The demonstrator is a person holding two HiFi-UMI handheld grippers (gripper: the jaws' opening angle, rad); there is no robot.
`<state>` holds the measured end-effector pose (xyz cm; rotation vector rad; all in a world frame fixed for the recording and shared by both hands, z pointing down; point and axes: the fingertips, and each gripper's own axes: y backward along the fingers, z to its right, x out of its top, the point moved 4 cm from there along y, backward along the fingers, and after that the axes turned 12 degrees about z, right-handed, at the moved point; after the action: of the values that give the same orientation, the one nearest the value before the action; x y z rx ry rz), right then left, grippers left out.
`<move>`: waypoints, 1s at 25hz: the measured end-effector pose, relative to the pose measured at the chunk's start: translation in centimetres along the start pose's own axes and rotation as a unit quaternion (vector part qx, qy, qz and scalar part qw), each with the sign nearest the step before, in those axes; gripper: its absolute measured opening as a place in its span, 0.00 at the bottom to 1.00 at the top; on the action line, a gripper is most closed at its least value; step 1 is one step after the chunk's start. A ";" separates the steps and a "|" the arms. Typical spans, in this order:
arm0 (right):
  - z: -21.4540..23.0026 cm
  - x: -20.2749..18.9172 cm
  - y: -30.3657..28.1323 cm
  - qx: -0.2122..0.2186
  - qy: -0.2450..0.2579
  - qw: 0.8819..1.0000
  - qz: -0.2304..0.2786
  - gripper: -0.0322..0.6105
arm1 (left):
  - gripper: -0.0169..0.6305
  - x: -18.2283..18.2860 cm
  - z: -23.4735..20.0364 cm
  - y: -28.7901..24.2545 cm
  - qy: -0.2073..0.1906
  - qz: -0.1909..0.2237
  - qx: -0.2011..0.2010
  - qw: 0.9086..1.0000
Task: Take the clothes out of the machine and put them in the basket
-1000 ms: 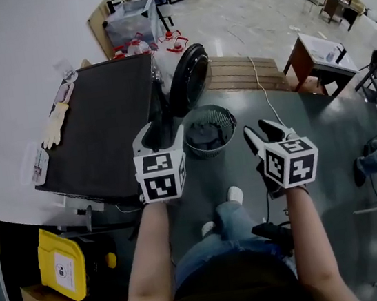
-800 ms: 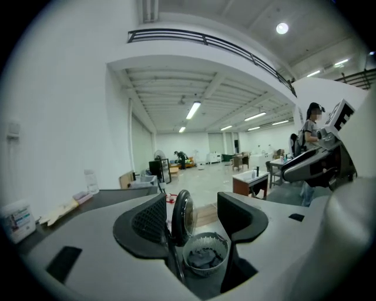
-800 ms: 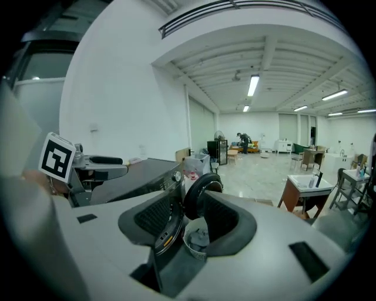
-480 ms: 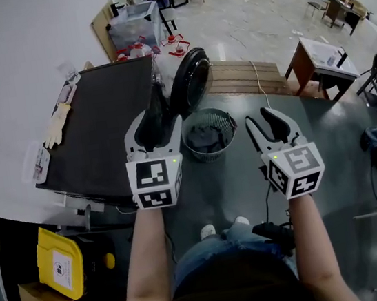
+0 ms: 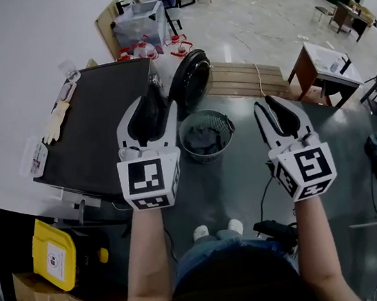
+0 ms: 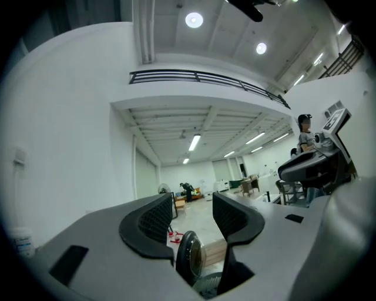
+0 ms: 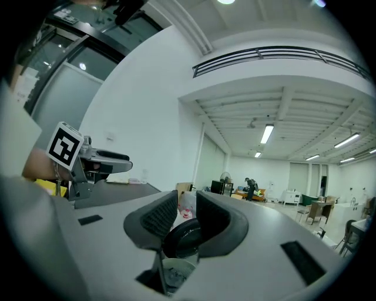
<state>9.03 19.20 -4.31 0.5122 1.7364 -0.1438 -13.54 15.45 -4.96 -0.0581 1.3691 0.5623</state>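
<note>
Below, dark crumpled clothes (image 5: 204, 139) fill a round slatted basket (image 5: 228, 121).

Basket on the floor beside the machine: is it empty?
No, the basket holds a dark grey heap of clothes, plain in the head view.

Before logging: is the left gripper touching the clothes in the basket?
Apart. Left gripper view: the left gripper, jaws just closing further, holds nothing; the clothes lie in the basket below.
</note>
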 end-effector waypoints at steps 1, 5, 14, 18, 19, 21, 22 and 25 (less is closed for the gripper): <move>0.2 0.4 0.1 0.001 0.003 1.000 0.006 0.20 | 0.34 0.4 0.1 -0.1 -0.004 0.004 0.001 1.000; 0.7 1.8 0.3 0.003 0.010 1.000 0.025 0.18 | 0.16 1.6 -0.1 0.1 -0.019 0.013 0.009 1.000; 1.3 2.5 0.4 0.004 0.025 0.999 0.027 0.05 | 0.03 2.3 -0.9 0.4 -0.051 0.017 0.017 0.998; 1.8 2.6 0.7 -0.001 0.025 0.999 0.028 0.05 | 0.03 2.6 -1.3 0.7 -0.064 0.016 0.022 0.998; 2.0 2.7 0.7 -0.002 0.026 0.999 0.030 0.05 | 0.03 2.6 -1.5 0.9 -0.068 0.015 0.023 0.997; 2.1 2.7 0.8 -0.004 0.028 0.999 0.031 0.05 | 0.03 2.4 -1.9 1.2 -0.074 0.007 0.028 0.997; 2.2 2.7 0.9 -0.006 0.029 0.999 0.030 0.05 | 0.03 2.2 -2.1 1.3 -0.076 0.002 0.030 0.997; 2.5 2.1 1.1 -0.014 0.028 0.999 0.024 0.05 | 0.03 1.9 -2.7 1.8 -0.083 -0.008 0.035 0.996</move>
<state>11.43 19.86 -6.74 0.5420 1.7758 -0.0719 -16.52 16.71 -6.82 0.0339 1.2240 0.4938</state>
